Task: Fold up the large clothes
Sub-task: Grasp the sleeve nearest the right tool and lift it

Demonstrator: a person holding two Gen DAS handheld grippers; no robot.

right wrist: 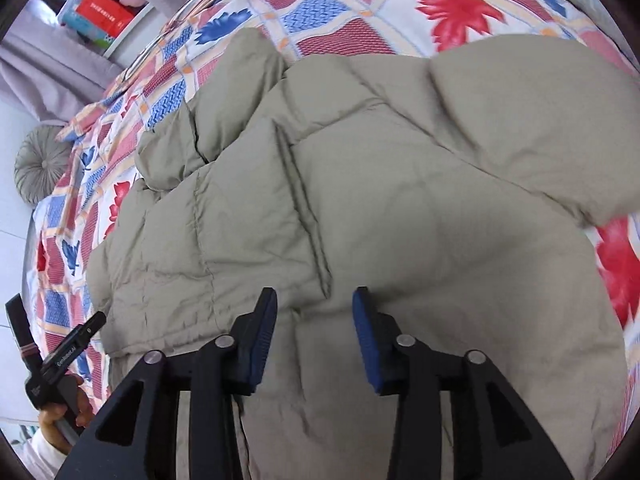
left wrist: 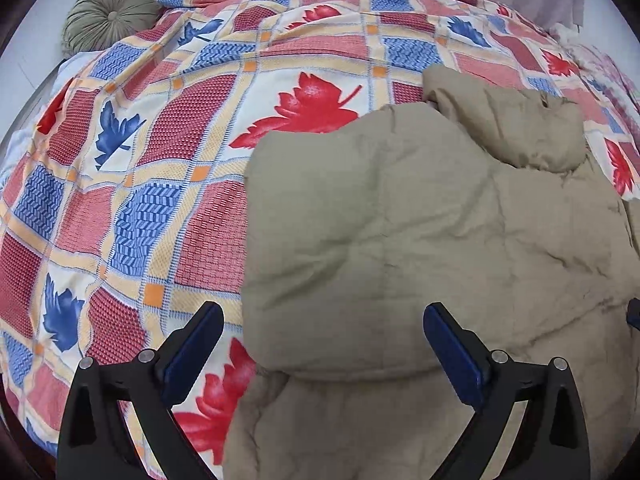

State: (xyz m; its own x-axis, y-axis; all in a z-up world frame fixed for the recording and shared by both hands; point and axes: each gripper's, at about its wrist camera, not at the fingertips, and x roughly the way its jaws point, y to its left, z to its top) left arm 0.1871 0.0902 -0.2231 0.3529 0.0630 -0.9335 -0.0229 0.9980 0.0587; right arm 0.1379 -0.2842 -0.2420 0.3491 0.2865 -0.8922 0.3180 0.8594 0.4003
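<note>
Spread wide and empty above quilted khaki puffer jacket point(left wrist: 420, 220) on leaf-patterned checked bedspread point(left wrist: 160, 140): left gripper point(left wrist: 324, 344), blue ribbed pads straddling a puffy folded edge; right gripper point(right wrist: 315, 332), parted more narrowly, just over the stitched front placket; round pleated cushion point(left wrist: 108, 16) beyond.

Khaki jacket point(left wrist: 420, 216) — red-and-blue leaf-print checked bedspread point(left wrist: 160, 140)

A bedspread point(left wrist: 168, 152) patterned with red and blue leaves in checked squares covers the bed. A round pleated olive cushion point(left wrist: 110, 16) rests at its far corner. Beyond the bedspread, grey curtains point(right wrist: 48, 56) hang beside a red box point(right wrist: 105, 12).
</note>
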